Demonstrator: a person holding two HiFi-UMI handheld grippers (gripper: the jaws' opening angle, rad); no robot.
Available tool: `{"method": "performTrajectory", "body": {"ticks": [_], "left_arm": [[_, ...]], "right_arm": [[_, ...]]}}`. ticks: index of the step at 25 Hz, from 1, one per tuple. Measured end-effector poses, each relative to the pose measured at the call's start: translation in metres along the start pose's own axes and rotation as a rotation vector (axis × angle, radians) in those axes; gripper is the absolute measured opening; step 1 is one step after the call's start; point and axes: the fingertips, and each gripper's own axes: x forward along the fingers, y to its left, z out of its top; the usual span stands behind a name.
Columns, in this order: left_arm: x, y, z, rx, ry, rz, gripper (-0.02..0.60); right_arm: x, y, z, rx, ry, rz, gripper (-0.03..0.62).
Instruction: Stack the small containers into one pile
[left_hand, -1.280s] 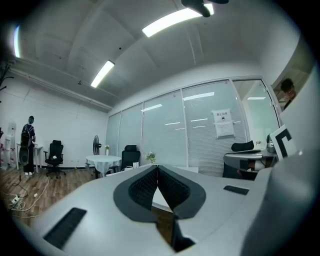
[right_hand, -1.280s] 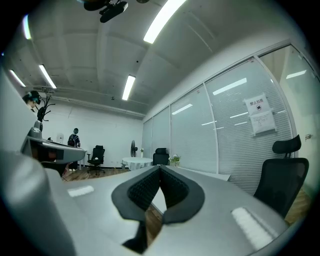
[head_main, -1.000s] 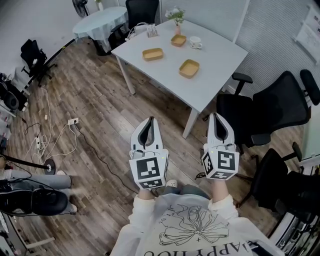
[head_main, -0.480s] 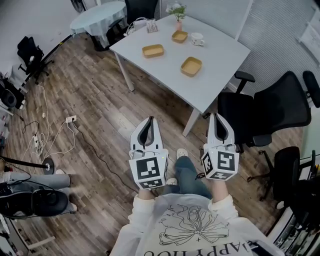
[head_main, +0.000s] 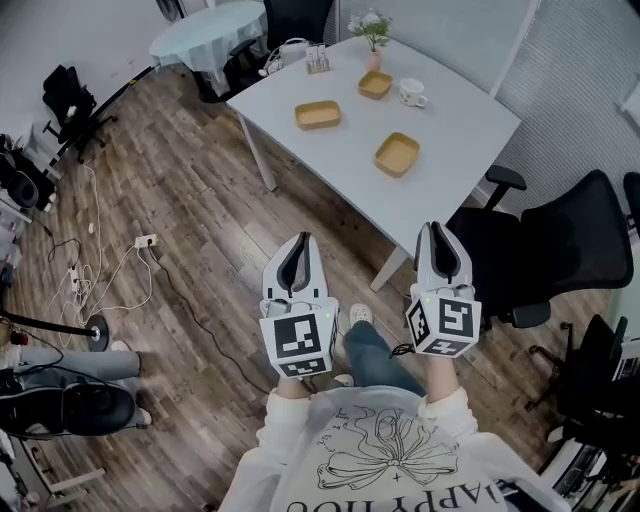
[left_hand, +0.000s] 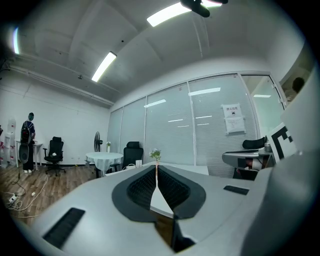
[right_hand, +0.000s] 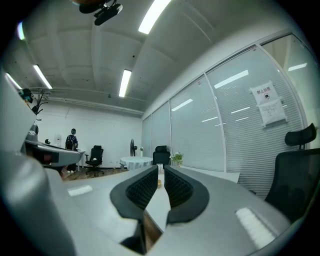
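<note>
Three small tan containers lie apart on the white table: one at the left, one at the back and one nearer. Both grippers are held level over the wooden floor, well short of the table. My left gripper is shut with nothing in it; in the left gripper view its pads meet. My right gripper has just been opening its jaws; the right gripper view shows a narrow empty gap at my right gripper.
A white cup and a small plant stand at the back of the table. Black office chairs crowd the right side. A round cloth-covered table stands behind. Cables and a power strip lie on the floor at left.
The table has slid to the right and a little nearer in the head view. A leg has stepped forward under the grippers. Both grippers keep their places in the picture.
</note>
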Motion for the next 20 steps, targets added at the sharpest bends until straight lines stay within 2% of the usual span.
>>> {"method": "performTrajectory", "body": {"ticks": [8,12,20], "left_arm": [[0.087,0.0,0.018,-0.003,-0.006,0.002,0.012],[0.131,-0.004,0.023,0.001,0.0,-0.003,0.063],[0.2,-0.008,0.021,-0.004,0.024,-0.011,0.083]], "right_arm": [[0.089,-0.031,0.011,0.003,-0.001,0.022,0.07],[0.13,-0.054,0.012,0.016,-0.001,0.009,0.083],[0.191,-0.084,-0.002,0.044,0.03,0.009,0.095]]}}
